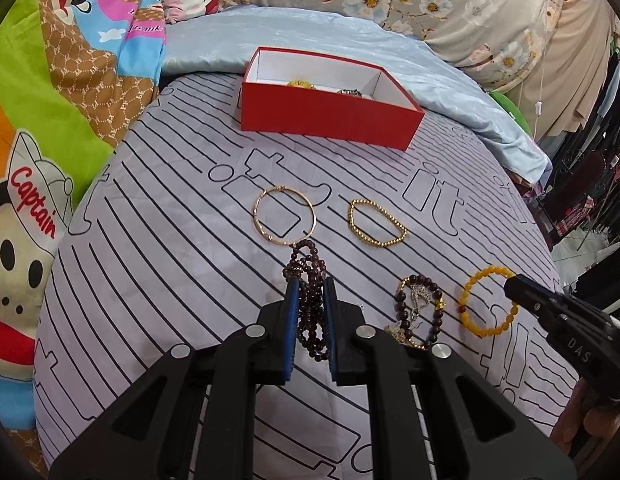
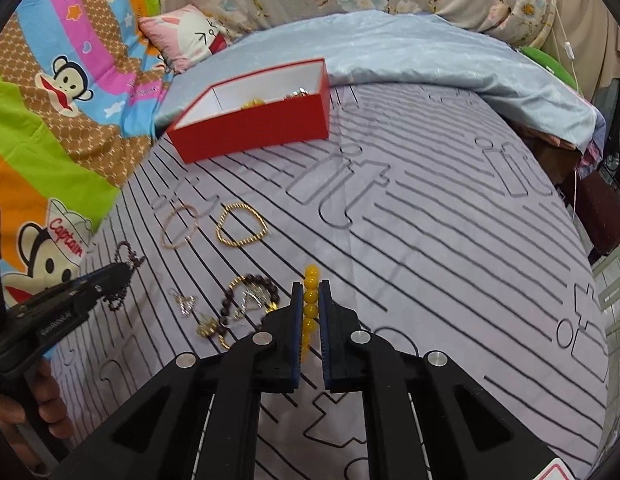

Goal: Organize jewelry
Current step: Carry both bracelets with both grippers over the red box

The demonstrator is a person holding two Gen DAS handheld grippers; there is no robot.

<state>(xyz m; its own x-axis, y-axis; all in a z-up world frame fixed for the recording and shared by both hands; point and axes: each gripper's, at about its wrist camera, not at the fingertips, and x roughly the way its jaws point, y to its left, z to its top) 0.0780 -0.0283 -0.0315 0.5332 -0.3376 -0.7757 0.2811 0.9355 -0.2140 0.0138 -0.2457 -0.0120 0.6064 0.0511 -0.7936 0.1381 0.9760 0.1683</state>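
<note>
Blue-padded jaws of the left gripper [image 1: 310, 284] sit nearest its camera, clenched on the dark garnet bead strand [image 1: 308, 300], whose doubled loops bunch between the pads and spill out past the tips. Judging by that drape, the strand is light and limp, so it will sag and swing when lifted; a hold across several loops at once looks safer than a pinch on a single bead. Over on the other side, the right gripper [image 2: 311, 300] is closed on the yellow bead bracelet [image 2: 310, 298], with a column of smooth, glossy round beads caught edge-on between its pads. Such beads are probably slippery and strung on elastic, so they may roll out unless the pads bear on the bead middles. Between the two grippers lies a tangle of dark brown beads with small metal charms [image 1: 420, 312], likely to snag. Ahead of the left gripper rest a thin rigid gold bangle [image 1: 285, 215], stiff and best taken by its rim, and a gold beaded bracelet [image 1: 377, 223], flexible and flattened on one side. Farther ahead stands the red box [image 1: 330, 116], a stiff card tray with a white lining, already holding a few pieces. Everything rests on a soft striped bedsheet [image 1: 170, 240], which gives under pressure.
</note>
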